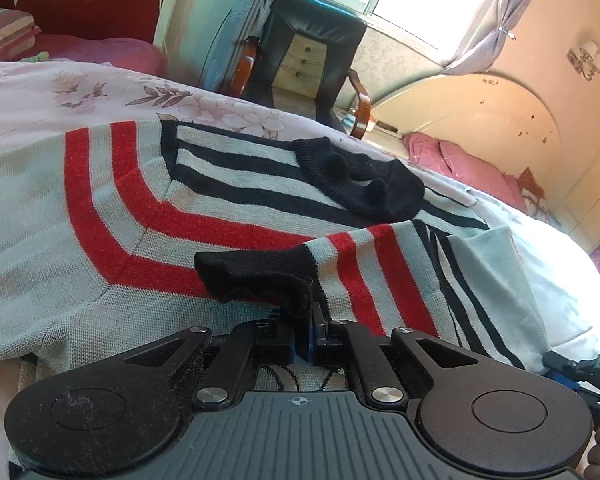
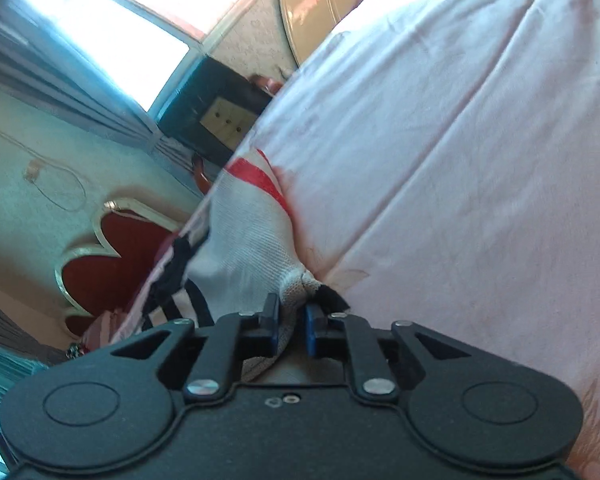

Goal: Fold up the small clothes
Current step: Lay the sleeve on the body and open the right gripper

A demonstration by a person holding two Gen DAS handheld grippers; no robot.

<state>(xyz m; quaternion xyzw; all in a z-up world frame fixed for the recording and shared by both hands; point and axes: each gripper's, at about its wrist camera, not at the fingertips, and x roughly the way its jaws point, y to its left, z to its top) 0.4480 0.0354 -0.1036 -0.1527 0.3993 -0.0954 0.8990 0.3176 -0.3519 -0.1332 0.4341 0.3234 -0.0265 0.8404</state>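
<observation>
A knitted sweater [image 1: 140, 208] with red, white and black stripes lies spread on the bed, its black collar [image 1: 360, 184] toward the far side. One sleeve is folded across the body, and my left gripper [image 1: 310, 320] is shut on that sleeve's black cuff [image 1: 256, 272]. In the right wrist view, a bunched white edge of the sweater [image 2: 244, 240] sits pinched between the blue pads of my right gripper [image 2: 294, 308], low against the sheet. The right gripper [image 1: 580, 372] also shows at the lower right of the left wrist view.
The pink floral bedsheet [image 1: 40, 92] [image 2: 460, 160] stretches around the sweater. Beyond the bed stand a black armchair [image 1: 308, 60], a red headboard [image 1: 80, 0] and pink pillows [image 1: 460, 164] on a second bed.
</observation>
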